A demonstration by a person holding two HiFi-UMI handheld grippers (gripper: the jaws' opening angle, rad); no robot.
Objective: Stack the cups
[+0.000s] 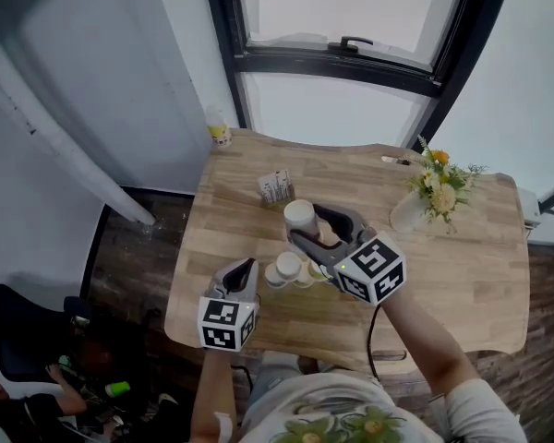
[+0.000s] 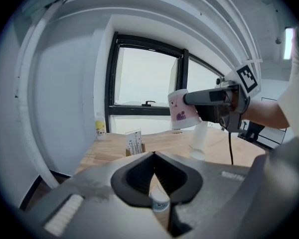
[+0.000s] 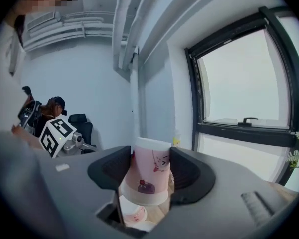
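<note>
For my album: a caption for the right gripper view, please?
Right tool grips a pink cup; another cup below, window beyond.

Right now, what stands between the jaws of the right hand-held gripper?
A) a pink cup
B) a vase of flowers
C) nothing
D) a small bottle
A: in the right gripper view, the jaws of the right hand-held gripper press on both sides of the pink cup.
</note>
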